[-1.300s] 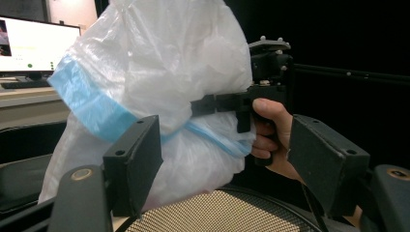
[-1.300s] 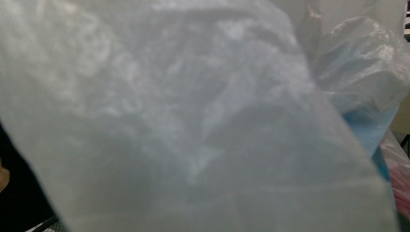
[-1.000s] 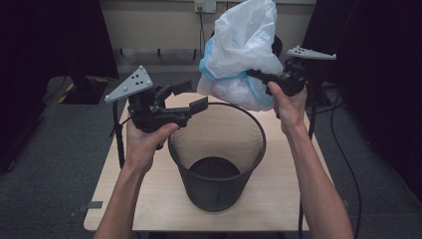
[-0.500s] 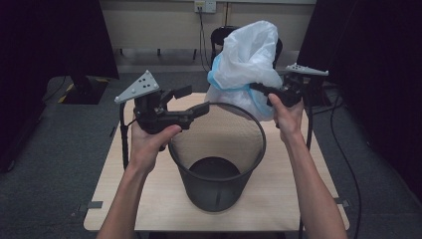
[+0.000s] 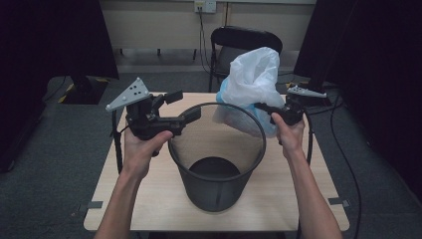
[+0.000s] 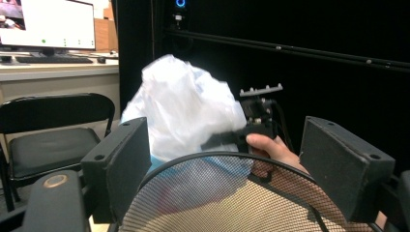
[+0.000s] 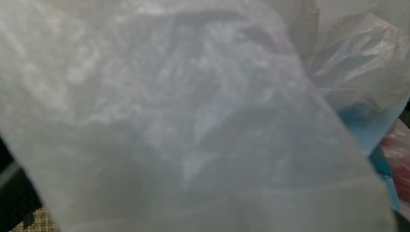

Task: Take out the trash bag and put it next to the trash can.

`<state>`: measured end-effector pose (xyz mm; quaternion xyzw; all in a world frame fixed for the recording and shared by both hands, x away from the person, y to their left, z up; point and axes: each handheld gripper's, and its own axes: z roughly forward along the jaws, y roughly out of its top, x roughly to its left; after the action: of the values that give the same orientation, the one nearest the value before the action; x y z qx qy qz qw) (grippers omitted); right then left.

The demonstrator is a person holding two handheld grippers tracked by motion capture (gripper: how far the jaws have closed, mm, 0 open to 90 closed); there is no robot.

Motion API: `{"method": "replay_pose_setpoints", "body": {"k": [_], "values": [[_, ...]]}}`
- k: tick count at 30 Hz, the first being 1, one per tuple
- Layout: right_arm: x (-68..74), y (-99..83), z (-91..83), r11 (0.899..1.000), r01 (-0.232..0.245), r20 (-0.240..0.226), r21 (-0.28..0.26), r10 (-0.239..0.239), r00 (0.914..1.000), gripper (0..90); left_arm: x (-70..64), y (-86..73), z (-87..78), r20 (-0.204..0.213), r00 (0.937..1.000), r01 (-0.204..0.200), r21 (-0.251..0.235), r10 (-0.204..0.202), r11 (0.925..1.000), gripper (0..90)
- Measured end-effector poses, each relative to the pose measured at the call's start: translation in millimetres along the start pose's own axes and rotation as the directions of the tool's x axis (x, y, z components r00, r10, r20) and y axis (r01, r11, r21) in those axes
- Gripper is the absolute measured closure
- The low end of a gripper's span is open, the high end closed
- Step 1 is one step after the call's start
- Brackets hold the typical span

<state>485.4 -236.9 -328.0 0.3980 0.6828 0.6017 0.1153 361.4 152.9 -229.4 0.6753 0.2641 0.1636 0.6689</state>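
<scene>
While the right hand-held gripper (image 5: 266, 110) is clamped on the white plastic bag (image 5: 251, 82) and holds it in the air just beyond the far right rim of the mesh bin (image 5: 217, 164), the step in hand appears to be lining the bin. The left hand-held gripper (image 5: 185, 107) stands with jaws apart at the left rim, gripping nothing. The next move likely calls for lowering the bag into the open mouth and spreading it over the rim; the surface (image 5: 298, 194) leaves room on both sides.

A black folding chair (image 5: 246, 42) stands behind the wooden table (image 5: 298, 199) on grey carpet (image 5: 59, 164)
</scene>
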Motion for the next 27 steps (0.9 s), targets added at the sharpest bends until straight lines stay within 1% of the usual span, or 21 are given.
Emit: {"method": "replay_pose_setpoints", "body": {"k": [1,2,3,4,5,6,7,8,9,10,12,15,18,19,20,22,23,24,25,26,27], "values": [[-7.0,-10.0,1.0,1.000,-0.011,0.015,0.017,0.011,0.9998,88.1,1.9,-1.5,-0.2,0.001,1.0000,0.007,0.007,-0.007,1.0000,15.6],[-7.0,-10.0,1.0,1.000,-0.011,0.015,0.017,0.011,0.9998,88.1,3.7,-3.2,-0.7,0.002,0.9998,0.020,0.009,-0.020,0.9998,15.6],[-10.5,-15.2,1.3,1.000,-0.020,0.020,0.020,0.019,0.9996,88.2,5.1,-5.0,-1.5,-0.001,0.9997,0.026,0.011,-0.026,0.9996,15.6],[-16.1,-25.6,1.2,0.999,-0.028,0.032,0.033,0.027,0.9991,88.2,6.3,-6.6,-2.3,-0.007,0.9996,0.029,0.012,-0.029,0.9995,15.6],[-16.1,-25.6,1.2,0.999,-0.028,0.032,0.033,0.027,0.9991,88.2,7.7,-8.0,-3.3,-0.010,0.9994,0.032,0.012,-0.032,0.9994,15.6],[-20.7,-34.7,-0.1,0.998,-0.024,0.052,0.051,0.021,0.9984,88.1,9.3,-9.1,-4.4,-0.008,0.9993,0.036,0.016,-0.036,0.9992,15.6],[-23.1,-38.9,-1.4,0.998,-0.022,0.064,0.059,0.018,0.9978,88.1,10.8,-10.0,-5.2,-0.011,0.9992,0.039,0.015,-0.039,0.9991,15.6],[-23.1,-38.9,-1.4,0.998,-0.022,0.064,0.059,0.018,0.9978,88.1,12.1,-10.8,-6.2,-0.015,0.9989,0.044,0.015,-0.044,0.9989,15.6],[-29.0,-46.8,-4.9,0.997,-0.028,0.086,0.072,0.022,0.9960,88.2,13.4,-11.6,-7.1,-0.017,0.9988,0.046,0.014,-0.046,0.9988,15.6],[-29.0,-46.8,-4.9,0.997,-0.028,0.086,0.072,0.022,0.9960,88.2,14.3,-12.5,-7.9,-0.018,0.9986,0.049,0.016,-0.049,0.9987,15.6],[-34.7,-53.9,-9.8,0.996,-0.035,0.114,0.081,0.026,0.9931,88.1,16.1,-14.6,-9.3,-0.021,0.9985,0.051,0.017,-0.051,0.9985,15.6],[-41.4,-64.2,-18.9,0.995,-0.040,0.139,0.088,0.028,0.9900,88.1,19.2,-19.2,-12.8,-0.027,0.9976,0.064,0.015,-0.064,0.9978,15.6],[-46.7,-76.0,-27.2,0.994,-0.046,0.163,0.102,0.029,0.9861,88.1,24.4,-24.6,-16.1,-0.041,0.9961,0.079,0.019,-0.078,0.9967,15.6],[-50.2,-83.3,-31.6,0.992,-0.053,0.174,0.113,0.033,0.9841,88.1,26.1,-26.2,-16.7,-0.045,0.9959,0.079,0.019,-0.078,0.9967,15.6],[-50.2,-83.3,-31.6,0.992,-0.053,0.174,0.113,0.033,0.9841,88.1,27.4,-28.0,-17.4,-0.050,0.9954,0.083,0.021,-0.081,0.9964,15.6],[-53.4,-89.6,-35.1,0.991,-0.059,0.182,0.119,0.037,0.9826,88.0,29.6,-30.9,-18.8,-0.058,0.9944,0.090,0.026,-0.088,0.9956,15.6],[-54.7,-92.9,-36.0,0.990,-0.054,0.188,0.127,0.029,0.9818,88.0,30.8,-32.1,-19.8,-0.061,0.9942,0.090,0.027,-0.088,0.9956,15.6],[-55.0,-96.2,-36.4,0.988,-0.048,0.198,0.147,0.018,0.9800,88.0,31.7,-33.2,-21.1,-0.065,0.9940,0.091,0.029,-0.089,0.9955,15.6],[-55.3,-99.5,-36.1,0.984,-0.029,0.213,0.174,-0.009,0.9769,87.9,32.8,-34.3,-22.4,-0.071,0.9934,0.092,0.025,-0.090,0.9954,15.6],[-55.7,-102.7,-36.0,0.980,-0.022,0.225,0.195,-0.023,0.9741,87.9,33.7,-35.5,-23.9,-0.076,0.9926,0.096,0.027,-0.094,0.9950,15.6],[-59.2,-109.2,-36.7,0.979,-0.040,0.229,0.200,-0.007,0.9734,87.8,34.6,-37.2,-26.0,-0.077,0.9925,0.098,0.029,-0.095,0.9948,15.6]]}}
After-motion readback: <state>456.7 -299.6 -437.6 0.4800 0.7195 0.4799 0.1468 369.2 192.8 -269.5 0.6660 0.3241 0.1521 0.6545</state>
